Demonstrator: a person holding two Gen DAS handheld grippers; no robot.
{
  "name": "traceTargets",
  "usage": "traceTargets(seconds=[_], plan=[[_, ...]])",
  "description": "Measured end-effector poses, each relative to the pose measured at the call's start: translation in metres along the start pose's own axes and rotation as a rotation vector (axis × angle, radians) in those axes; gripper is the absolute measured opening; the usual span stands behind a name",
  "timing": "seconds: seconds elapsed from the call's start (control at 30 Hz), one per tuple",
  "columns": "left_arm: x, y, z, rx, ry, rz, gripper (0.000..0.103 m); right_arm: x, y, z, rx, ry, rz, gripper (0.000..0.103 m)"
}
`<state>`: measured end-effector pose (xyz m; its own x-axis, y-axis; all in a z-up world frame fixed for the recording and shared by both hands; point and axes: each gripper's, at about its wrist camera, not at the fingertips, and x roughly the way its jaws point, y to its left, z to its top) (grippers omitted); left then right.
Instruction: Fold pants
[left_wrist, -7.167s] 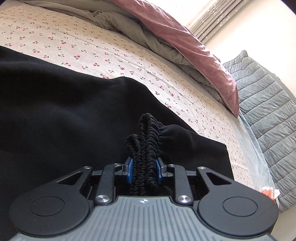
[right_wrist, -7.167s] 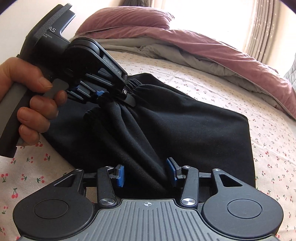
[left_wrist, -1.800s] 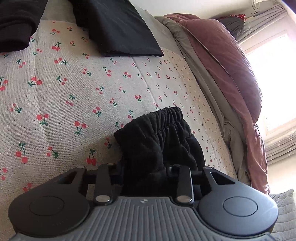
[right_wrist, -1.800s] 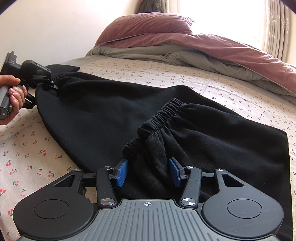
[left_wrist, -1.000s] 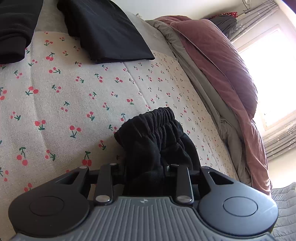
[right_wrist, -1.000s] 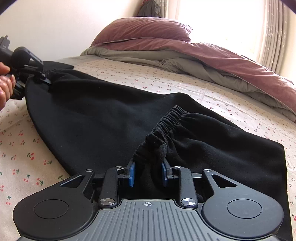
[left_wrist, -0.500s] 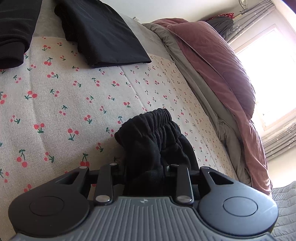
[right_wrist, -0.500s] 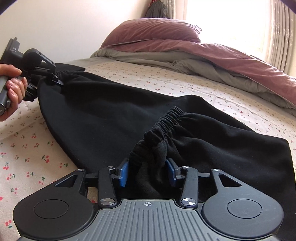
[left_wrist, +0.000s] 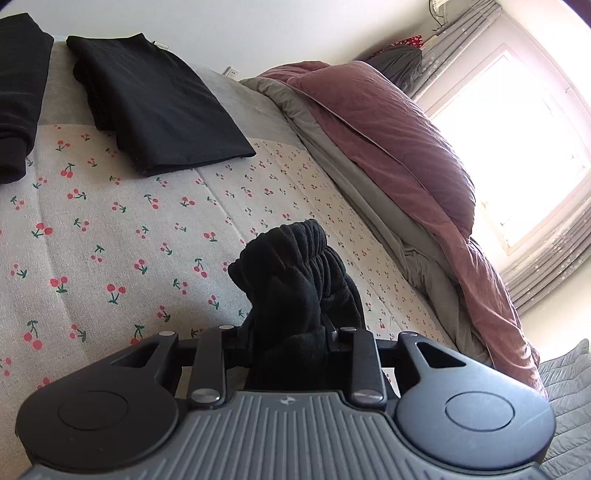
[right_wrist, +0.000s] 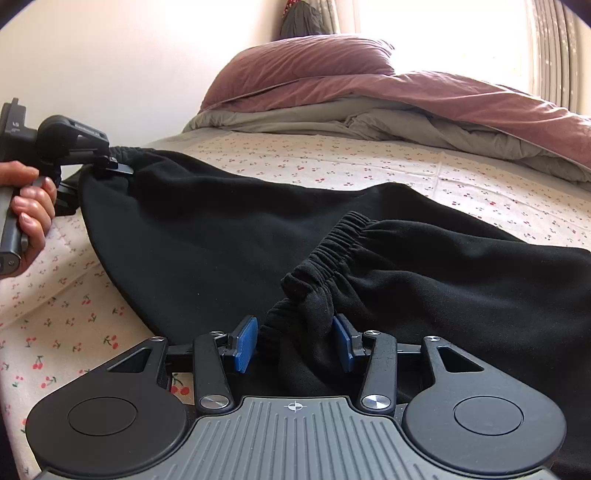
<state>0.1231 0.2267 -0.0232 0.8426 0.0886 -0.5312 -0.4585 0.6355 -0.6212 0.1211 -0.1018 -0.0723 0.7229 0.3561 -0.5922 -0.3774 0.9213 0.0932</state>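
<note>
On the left claw (right_wrist: 110, 162), unreadable lettering.

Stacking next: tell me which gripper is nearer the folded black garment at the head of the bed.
Left. The left gripper faces the folded garment; the right gripper doesn't see it.

Black fleece pants (right_wrist: 229, 236) are spread across the cherry-print sheet (right_wrist: 332, 166), the gathered elastic waistband (right_wrist: 332, 240) bunched and raised at the near edge.
</note>
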Motion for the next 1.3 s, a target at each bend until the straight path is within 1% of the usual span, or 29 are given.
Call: traceTargets(seconds=[0.13,0.2,0.23,0.3,0.33,0.37,0.47,0.53,0.57,0.63,0.7,0.8,0.87,0.93,1.03,1.1,1.17,1.2,1.3], plan=[[-0.008,-0.011,-0.002,0.031,-0.036,-0.055,0.028,-0.019,-0.016,0.011,0.088,-0.059,0.028,0.044],[-0.013,-0.021,-0.004,0.062,-0.058,-0.077,0.028,-0.021,-0.027,0.013,0.139,-0.059,0.032,0.045],[-0.015,-0.025,-0.005,0.073,-0.068,-0.092,0.028,-0.016,-0.036,0.013,0.178,-0.031,0.03,0.045],[-0.019,-0.037,-0.009,0.104,-0.093,-0.134,0.027,0.003,-0.052,0.01,0.251,0.089,0.047,0.048],[-0.021,-0.044,-0.011,0.125,-0.108,-0.15,0.027,0.008,-0.061,0.004,0.294,0.094,0.084,0.048],[-0.024,-0.051,-0.015,0.148,-0.123,-0.162,0.027,0.008,-0.066,0.001,0.324,0.071,0.111,0.049],[-0.033,-0.073,-0.025,0.218,-0.157,-0.189,0.027,-0.001,-0.072,0.008,0.396,0.095,0.139,0.05],[-0.039,-0.088,-0.033,0.251,-0.169,-0.221,0.027,-0.01,-0.076,0.012,0.423,0.078,0.156,0.051],[-0.041,-0.095,-0.037,0.266,-0.167,-0.241,0.027,-0.016,-0.08,0.015,0.438,0.075,0.146,0.052],[-0.046,-0.11,-0.046,0.301,-0.168,-0.265,0.027,-0.023,-0.091,0.018,0.48,0.105,0.082,0.052],[-0.049,-0.127,-0.058,0.342,-0.157,-0.282,0.027,-0.03,-0.107,0.017,0.553,0.121,0.037,0.052],[-0.051,-0.155,-0.079,0.397,-0.133,-0.312,0.027,-0.042,-0.139,0.008,0.706,0.126,0.03,0.055],[-0.048,-0.173,-0.092,0.419,-0.127,-0.346,0.027,-0.051,-0.163,-0.001,0.81,0.125,0.017,0.055],[-0.044,-0.188,-0.103,0.437,-0.114,-0.375,0.027,-0.06,-0.181,-0.01,0.903,0.118,-0.001,0.057],[-0.046,-0.211,-0.127,0.511,-0.107,-0.417,0.027,-0.075,-0.204,-0.021,1.027,0.085,-0.002,0.057],[-0.048,-0.226,-0.148,0.573,-0.097,-0.438,0.027,-0.084,-0.213,-0.027,1.06,0.065,-0.019,0.059],[-0.047,-0.238,-0.172,0.645,-0.09,-0.46,0.027,-0.087,-0.22,-0.031,1.077,0.058,-0.033,0.059],[-0.047,-0.242,-0.183,0.678,-0.09,-0.47,0.027,-0.086,-0.222,-0.033,1.091,0.059,-0.03,0.059],[-0.047,-0.252,-0.23,0.815,-0.072,-0.489,0.027,-0.088,-0.229,-0.043,1.144,0.06,0.008,0.059]])
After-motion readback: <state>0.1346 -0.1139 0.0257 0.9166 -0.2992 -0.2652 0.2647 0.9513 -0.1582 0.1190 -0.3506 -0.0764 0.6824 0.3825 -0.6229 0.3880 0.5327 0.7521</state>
